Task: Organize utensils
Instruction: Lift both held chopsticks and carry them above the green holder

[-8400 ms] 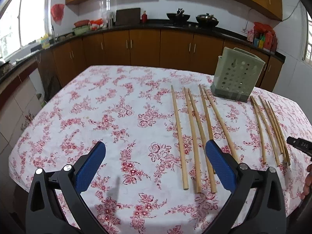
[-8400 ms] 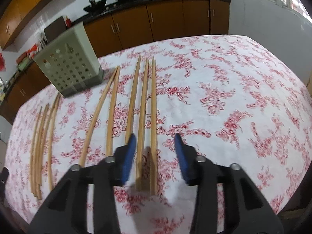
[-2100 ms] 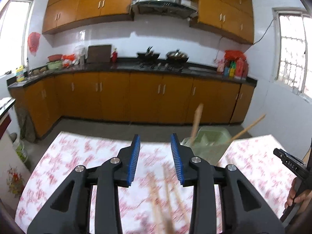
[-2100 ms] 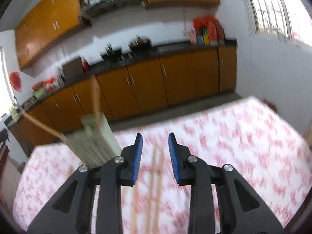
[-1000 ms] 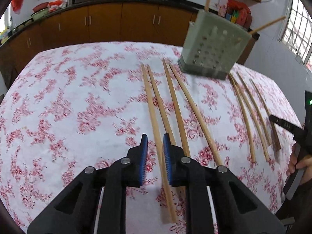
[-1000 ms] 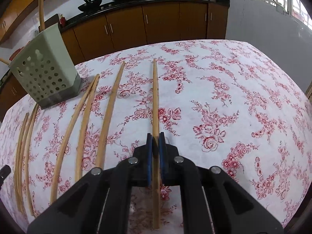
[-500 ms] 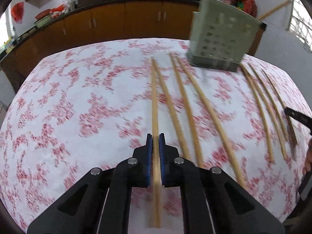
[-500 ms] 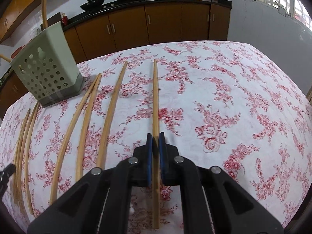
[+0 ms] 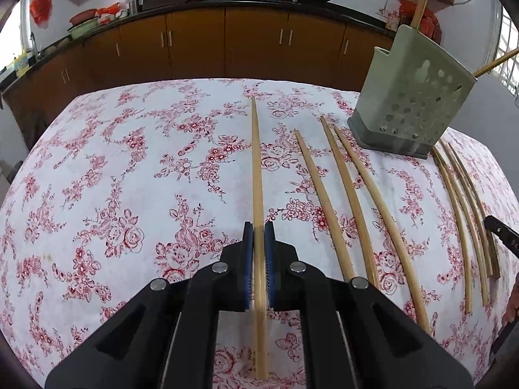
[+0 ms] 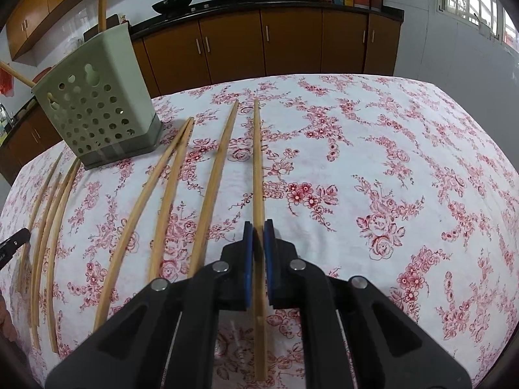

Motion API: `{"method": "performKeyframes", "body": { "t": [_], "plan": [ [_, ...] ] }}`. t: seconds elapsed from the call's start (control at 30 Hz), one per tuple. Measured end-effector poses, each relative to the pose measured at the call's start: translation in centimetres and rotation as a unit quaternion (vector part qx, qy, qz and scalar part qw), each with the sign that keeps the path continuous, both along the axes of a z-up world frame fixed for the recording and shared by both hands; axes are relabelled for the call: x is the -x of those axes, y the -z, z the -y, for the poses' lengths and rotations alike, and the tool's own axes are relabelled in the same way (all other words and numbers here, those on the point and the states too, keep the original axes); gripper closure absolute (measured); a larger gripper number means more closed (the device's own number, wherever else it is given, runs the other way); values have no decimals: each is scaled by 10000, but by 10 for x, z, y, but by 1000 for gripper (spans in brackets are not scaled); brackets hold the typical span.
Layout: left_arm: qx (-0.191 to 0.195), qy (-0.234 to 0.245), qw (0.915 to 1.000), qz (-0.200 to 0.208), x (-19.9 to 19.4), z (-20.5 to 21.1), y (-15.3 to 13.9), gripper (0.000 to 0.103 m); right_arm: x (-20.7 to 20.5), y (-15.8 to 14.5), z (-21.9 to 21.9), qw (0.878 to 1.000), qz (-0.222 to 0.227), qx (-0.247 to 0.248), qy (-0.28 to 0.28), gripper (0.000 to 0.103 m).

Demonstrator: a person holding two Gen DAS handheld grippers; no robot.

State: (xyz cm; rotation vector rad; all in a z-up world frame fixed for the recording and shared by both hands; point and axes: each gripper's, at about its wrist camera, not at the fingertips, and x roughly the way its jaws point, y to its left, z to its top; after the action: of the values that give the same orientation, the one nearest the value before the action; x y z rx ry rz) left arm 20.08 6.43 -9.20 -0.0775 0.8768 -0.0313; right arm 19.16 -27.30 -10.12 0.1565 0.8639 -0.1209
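My left gripper is shut on a long bamboo chopstick that points away along the fingers. My right gripper is shut on another bamboo chopstick the same way. A pale green perforated utensil holder stands at the far right of the left wrist view and far left of the right wrist view, with two chopsticks sticking out of it. Several more chopsticks lie loose on the floral tablecloth.
A further bundle of thin chopsticks lies right of the holder. Brown kitchen cabinets and a dark counter with woks run behind the table. The other gripper's tip shows at the right edge.
Both grippers have closed on a chopstick each and hold them slightly raised. The left view has steadied, with the holder now farther to the right.
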Motion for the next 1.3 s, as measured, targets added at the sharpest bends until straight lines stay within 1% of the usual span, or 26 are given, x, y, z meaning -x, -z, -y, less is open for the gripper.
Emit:
{"method": "performKeyframes", "body": {
  "t": [0.07, 0.27, 0.77, 0.83, 1.07, 1.3],
  "plan": [
    [28, -1, 10000, 1, -1, -1, 0, 95, 0, 0, 0, 10000, 2, 0, -2, 95],
    [-107, -3, 9999, -3, 3, 4, 0, 94, 0, 0, 1, 10000, -2, 20, -3, 95],
    [-58, 3, 10000, -5, 3, 3, 0, 94, 3, 0, 0, 10000, -5, -9, -30, 95],
    [-146, 37, 9999, -16, 8, 5, 0, 94, 10, 1, -2, 10000, -13, 26, -83, 95],
    [-82, 126, 9999, -30, 31, 6, 0, 94, 33, 1, -3, 9999, -25, -20, -162, 95],
    [-158, 197, 9997, -28, 43, 10, 0, 94, 37, -1, -4, 9998, -29, -66, -187, 95]
  ]
}}
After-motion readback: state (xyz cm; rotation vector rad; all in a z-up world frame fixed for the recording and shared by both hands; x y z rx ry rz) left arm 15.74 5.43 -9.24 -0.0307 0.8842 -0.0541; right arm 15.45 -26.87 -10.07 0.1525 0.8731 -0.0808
